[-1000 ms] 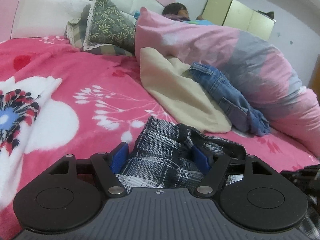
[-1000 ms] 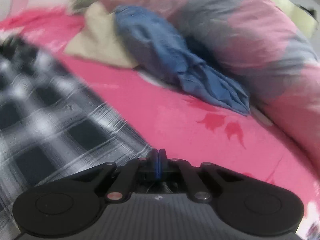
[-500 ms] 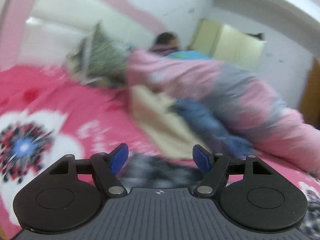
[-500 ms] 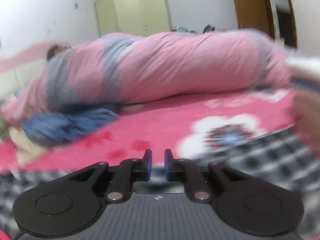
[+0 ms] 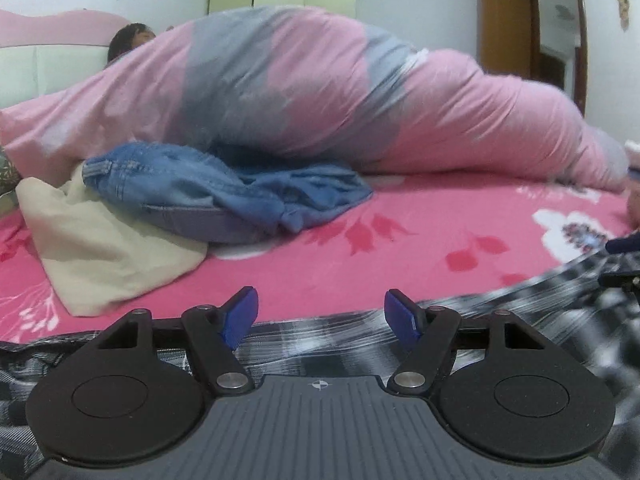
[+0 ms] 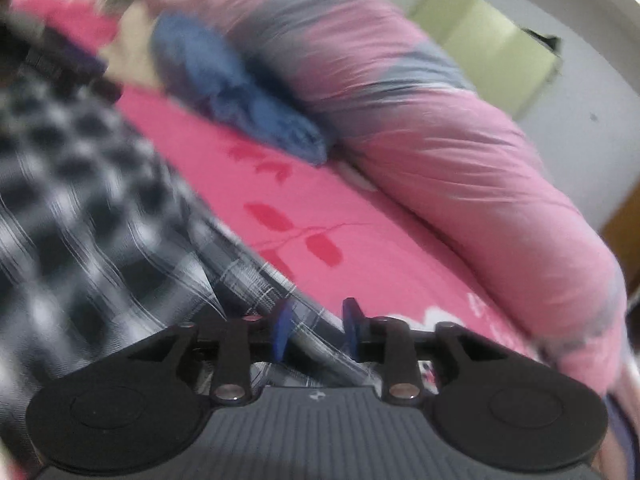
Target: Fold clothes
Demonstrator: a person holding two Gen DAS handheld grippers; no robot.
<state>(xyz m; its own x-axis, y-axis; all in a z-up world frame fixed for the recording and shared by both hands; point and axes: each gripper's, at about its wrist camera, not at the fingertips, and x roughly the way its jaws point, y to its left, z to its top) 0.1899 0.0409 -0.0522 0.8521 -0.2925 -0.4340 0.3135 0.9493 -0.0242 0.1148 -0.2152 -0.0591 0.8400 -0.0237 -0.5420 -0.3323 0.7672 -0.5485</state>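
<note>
Lying along lower frame on bed (image 5: 420,264), plaid garment (image 5: 328,340) sits beneath left tongs (image 5: 320,316), released; right tongs (image 6: 316,334) just opening over its edge. Risk: fold springs loose.

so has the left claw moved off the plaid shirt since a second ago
Yes. The left claw has swung right along the bed: the jeans, earlier to its right, now lie to its left. The plaid shirt is no longer between its open pads.
</note>
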